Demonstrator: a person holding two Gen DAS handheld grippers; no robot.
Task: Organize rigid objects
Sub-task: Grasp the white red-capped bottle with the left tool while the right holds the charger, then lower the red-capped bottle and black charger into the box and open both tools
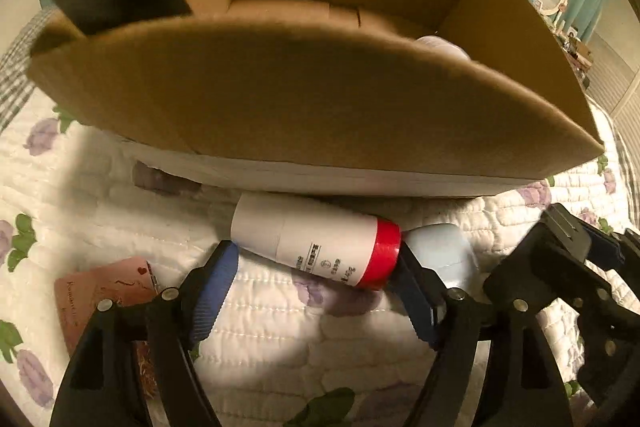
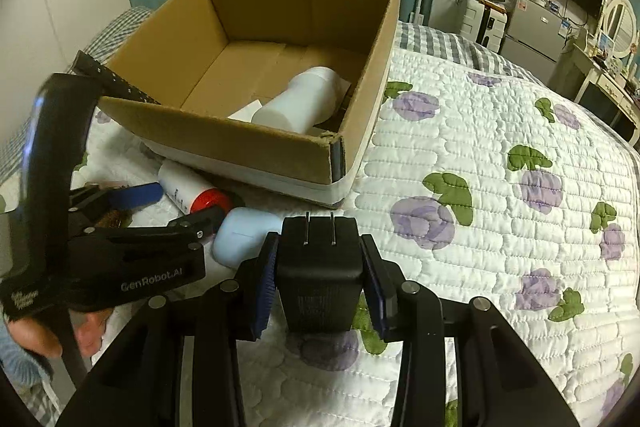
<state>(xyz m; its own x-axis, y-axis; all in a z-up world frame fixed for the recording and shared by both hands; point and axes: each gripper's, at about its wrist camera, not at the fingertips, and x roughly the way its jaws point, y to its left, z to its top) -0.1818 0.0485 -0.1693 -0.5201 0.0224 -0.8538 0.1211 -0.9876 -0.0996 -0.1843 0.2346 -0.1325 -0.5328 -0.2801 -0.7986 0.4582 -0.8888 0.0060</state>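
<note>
Quilted bedspread point(image 2: 500, 131): left tongs point(image 1: 316, 263) gape around bottle point(image 1: 312, 243) beside box point(image 2: 248, 147); right tongs point(image 2: 322, 267) clamp charger point(image 2: 320, 267).

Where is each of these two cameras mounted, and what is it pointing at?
Left wrist view: sits on the left gripper, looking down past its open blue fingers at the red-capped white bottle lying before the cardboard box.
Right wrist view: sits on the right gripper, looking across the quilted bed at the box; its fingers clamp a black plug adapter. The left gripper and a hand holding it show at left.
Shared: box, bottle, pale blue case, quilt.
</note>
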